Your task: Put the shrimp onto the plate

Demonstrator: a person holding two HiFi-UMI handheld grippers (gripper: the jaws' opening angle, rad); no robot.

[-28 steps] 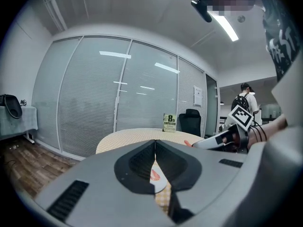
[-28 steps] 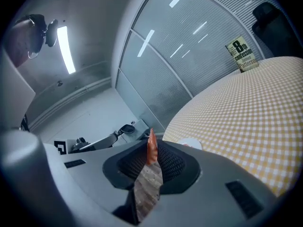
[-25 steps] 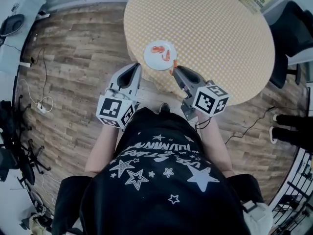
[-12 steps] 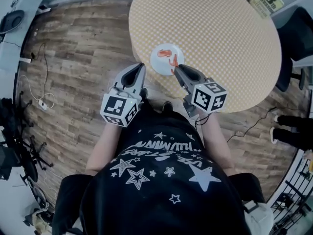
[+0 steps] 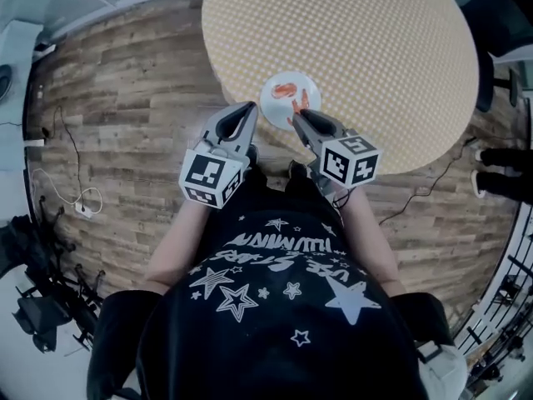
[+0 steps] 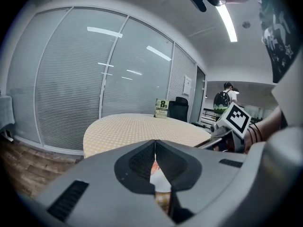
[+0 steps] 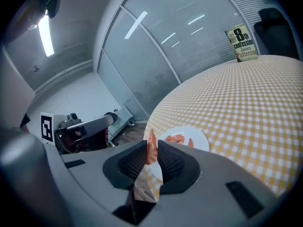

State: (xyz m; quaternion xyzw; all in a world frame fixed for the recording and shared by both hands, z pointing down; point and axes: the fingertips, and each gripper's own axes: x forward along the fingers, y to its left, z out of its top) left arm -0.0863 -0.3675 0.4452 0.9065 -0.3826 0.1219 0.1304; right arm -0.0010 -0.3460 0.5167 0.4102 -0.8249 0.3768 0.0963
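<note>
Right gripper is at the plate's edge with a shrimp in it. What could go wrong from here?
The shrimp stands up out of the right gripper, pinched only along its lower part, so it might slip free short of the plate. The plate sits at the table edge nearest the person: a missed drop could reach the floor, and a bump could shift the plate.

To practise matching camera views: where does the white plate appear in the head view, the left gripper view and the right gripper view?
Head view: plate upper centre, at the near edge of the yellow checked table.
Left gripper view: plate a white sliver, low centre, through the slit between the jaws.
Right gripper view: plate just right of centre, beyond the held shrimp.
Shared landmark: the round checked table.
</note>
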